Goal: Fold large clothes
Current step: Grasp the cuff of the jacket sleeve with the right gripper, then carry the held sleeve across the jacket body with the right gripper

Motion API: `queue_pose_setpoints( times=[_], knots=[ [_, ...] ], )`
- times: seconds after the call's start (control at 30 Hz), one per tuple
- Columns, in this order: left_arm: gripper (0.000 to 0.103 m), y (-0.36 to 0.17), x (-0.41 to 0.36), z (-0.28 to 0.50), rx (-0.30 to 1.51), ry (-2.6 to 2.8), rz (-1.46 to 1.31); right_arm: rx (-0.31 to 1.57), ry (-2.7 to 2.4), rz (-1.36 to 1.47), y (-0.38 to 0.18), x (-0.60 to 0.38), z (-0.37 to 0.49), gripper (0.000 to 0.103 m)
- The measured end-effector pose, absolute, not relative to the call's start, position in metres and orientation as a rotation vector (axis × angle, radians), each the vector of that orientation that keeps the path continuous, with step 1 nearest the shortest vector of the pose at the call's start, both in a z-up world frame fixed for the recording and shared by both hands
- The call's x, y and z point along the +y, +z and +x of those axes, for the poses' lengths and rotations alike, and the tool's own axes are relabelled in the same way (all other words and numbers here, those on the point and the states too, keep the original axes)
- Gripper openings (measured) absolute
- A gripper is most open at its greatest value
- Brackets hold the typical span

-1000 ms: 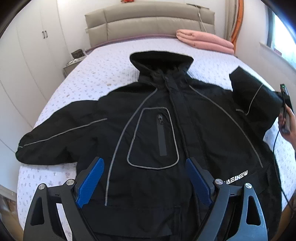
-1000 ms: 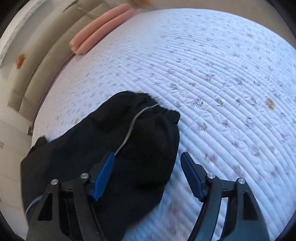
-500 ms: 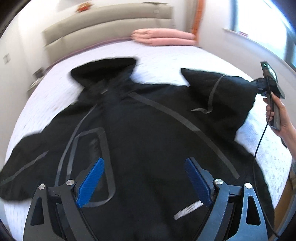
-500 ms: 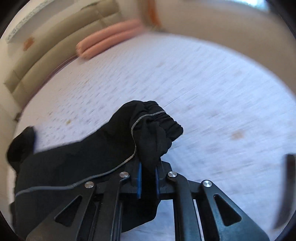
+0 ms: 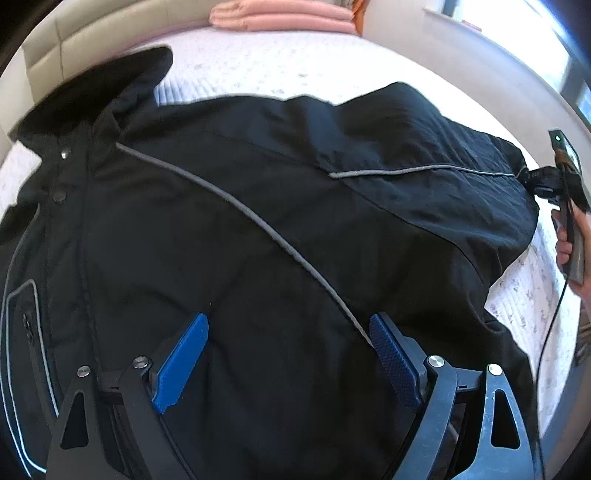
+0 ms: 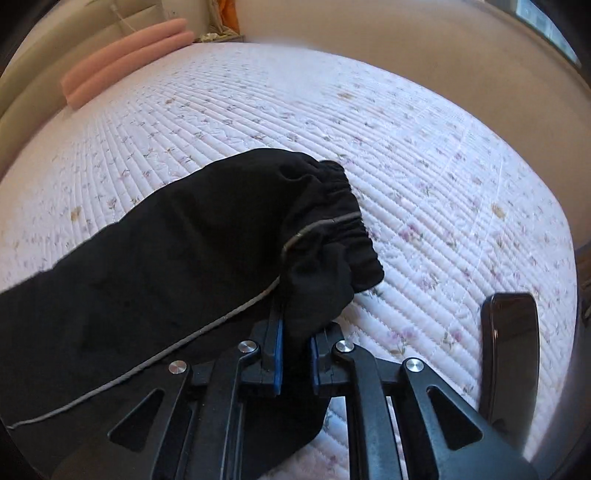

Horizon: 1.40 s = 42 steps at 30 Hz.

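A black hooded jacket (image 5: 258,221) with grey piping lies front up on the bed (image 5: 288,62). My left gripper (image 5: 288,354) is open and hovers low over the jacket's lower front, holding nothing. My right gripper (image 6: 295,354) is shut on the jacket's sleeve (image 6: 184,258) just behind the elastic cuff (image 6: 343,221) and holds it above the quilt. In the left wrist view the same sleeve (image 5: 443,177) stretches to the right, where the right gripper (image 5: 546,181) pinches its end.
The bed has a white flowered quilt (image 6: 424,147). Folded pink bedding (image 5: 280,14) lies by the beige headboard (image 5: 44,55); it also shows in the right wrist view (image 6: 122,55). A dark phone-like object (image 6: 509,354) sits at the right edge.
My right gripper closed on the sleeve near the cuff and lifted it. My left gripper moved right and closer over the jacket's front, still open.
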<state>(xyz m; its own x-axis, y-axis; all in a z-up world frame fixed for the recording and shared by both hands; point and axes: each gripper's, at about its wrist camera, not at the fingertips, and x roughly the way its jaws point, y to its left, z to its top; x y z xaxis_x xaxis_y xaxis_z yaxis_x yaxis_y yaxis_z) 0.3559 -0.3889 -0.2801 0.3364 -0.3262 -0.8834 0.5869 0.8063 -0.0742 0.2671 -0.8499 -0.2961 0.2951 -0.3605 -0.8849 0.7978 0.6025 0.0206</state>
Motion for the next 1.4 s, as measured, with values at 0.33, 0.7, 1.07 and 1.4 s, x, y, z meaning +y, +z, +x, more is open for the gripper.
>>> queue_pose_setpoints(
  times=[0.33,0.7,1.07,1.4],
  knots=[
    [0.089,-0.231,-0.329,0.346,0.984,-0.576,0.235,0.865,-0.643,0.610,-0.246,-0.833,0.252,0.014],
    [0.089,-0.168,-0.173,0.331,0.928,-0.402,0.051,0.755,-0.159,0.471,-0.136,-0.617,0.302,0.014],
    [0.089,-0.158,-0.058,0.311,0.868,-0.201,-0.090,0.858,0.269,0.295,-0.140,-0.342,0.370,0.014],
    [0.089,-0.202,-0.011,0.304,0.936,-0.113,-0.151,1.110,0.308,0.022,-0.271,-0.183,0.397,0.030]
  ],
)
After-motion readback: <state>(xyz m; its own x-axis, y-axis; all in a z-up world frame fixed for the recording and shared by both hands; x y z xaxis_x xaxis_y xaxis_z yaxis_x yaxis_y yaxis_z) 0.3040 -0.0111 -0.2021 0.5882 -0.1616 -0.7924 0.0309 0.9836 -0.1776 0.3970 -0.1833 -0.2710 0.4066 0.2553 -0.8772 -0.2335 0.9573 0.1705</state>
